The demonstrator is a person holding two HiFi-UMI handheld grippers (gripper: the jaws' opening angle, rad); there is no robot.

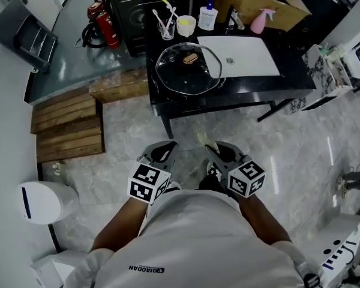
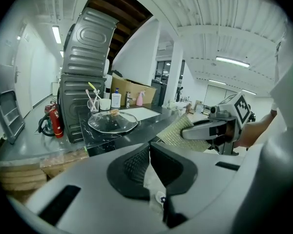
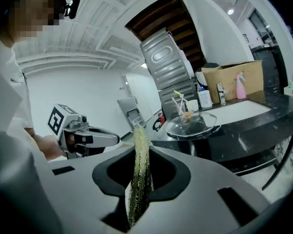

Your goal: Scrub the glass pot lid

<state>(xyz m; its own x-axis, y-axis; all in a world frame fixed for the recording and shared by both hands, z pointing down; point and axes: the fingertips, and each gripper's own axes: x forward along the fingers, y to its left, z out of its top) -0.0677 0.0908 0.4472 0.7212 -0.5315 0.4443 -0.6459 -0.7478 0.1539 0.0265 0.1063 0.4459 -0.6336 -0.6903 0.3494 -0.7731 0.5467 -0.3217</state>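
The glass pot lid with a brown knob lies flat on the black table, well ahead of both grippers; the left gripper view shows the lid and the right gripper view shows the lid. My right gripper is shut on a yellow-green scouring pad, which stands on edge between its jaws; that pad sticks out past the jaw tips. My left gripper is held close to my body, jaws together, empty. Both grippers hang over the floor, short of the table.
On the table behind the lid stand a white sink basin, a black oven, a glass of utensils, a white cup, a soap bottle, a pink spray bottle. Wooden steps lie to the left.
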